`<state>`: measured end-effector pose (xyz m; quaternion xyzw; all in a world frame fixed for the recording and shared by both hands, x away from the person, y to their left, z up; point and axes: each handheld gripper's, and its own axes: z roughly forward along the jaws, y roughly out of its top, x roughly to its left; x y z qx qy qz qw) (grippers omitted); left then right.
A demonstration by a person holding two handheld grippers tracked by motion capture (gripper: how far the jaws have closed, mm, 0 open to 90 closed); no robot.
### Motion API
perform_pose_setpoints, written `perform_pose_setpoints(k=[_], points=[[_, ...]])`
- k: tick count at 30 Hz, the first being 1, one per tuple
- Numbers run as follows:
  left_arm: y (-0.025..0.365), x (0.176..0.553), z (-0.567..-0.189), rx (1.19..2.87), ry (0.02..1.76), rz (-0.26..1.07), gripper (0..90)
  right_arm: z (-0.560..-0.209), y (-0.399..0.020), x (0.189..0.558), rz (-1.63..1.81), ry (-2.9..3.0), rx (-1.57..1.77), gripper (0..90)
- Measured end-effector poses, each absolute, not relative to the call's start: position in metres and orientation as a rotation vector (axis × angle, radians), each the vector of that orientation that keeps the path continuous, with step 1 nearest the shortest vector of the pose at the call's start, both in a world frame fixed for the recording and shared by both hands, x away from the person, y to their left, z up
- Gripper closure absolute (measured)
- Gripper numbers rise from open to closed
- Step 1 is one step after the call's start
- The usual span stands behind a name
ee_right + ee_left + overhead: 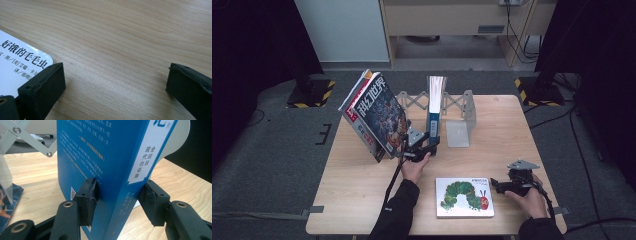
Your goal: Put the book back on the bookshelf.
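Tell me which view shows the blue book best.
The left gripper view: the blue book stands upright close up, spine and cover text legible, between the left tool jaws. The high view shows it small in the rack. The right gripper view faces the table.

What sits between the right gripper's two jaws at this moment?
Nothing but bare table, in the right gripper view; the caterpillar book lies beside the right gripper, by one jaw.

We record a pale wooden table (pixel 120 37) with fine grain. The right gripper (pixel 113 82) shows two black jaws standing wide apart, nothing between them. A white picture book (pixel 17 65) with black printed characters lies flat at left, its rounded corner just beside the left jaw.
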<state>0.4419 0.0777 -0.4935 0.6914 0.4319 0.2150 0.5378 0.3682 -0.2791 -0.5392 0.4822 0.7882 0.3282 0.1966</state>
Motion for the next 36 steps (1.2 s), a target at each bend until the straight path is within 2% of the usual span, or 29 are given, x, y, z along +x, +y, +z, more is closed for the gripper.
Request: perform_pose_setpoints(k=[5,14,19,33,36], points=[[0.079,0.445,-0.495,1.639,1.021,0.500,45.6,-0.539,-0.279,0.368,0.919,2.207,1.351,2.5],[0.086,0.436,-0.499,1.658,1.010,0.478,52.7,-0.539,-0.279,0.368,0.919,2.207,1.350,2.5],[0.087,0.442,-0.498,1.653,1.017,0.435,50.5,-0.539,-0.279,0.368,0.919,2.207,1.350,2.5],[0.085,0.448,-0.495,1.681,1.021,0.472,49.0,-0.539,-0.279,0.368,0.919,2.207,1.351,2.5],[0.089,0.445,-0.489,1.682,1.020,0.460,45.8,-0.539,-0.279,0.368,0.919,2.207,1.350,2.5]])
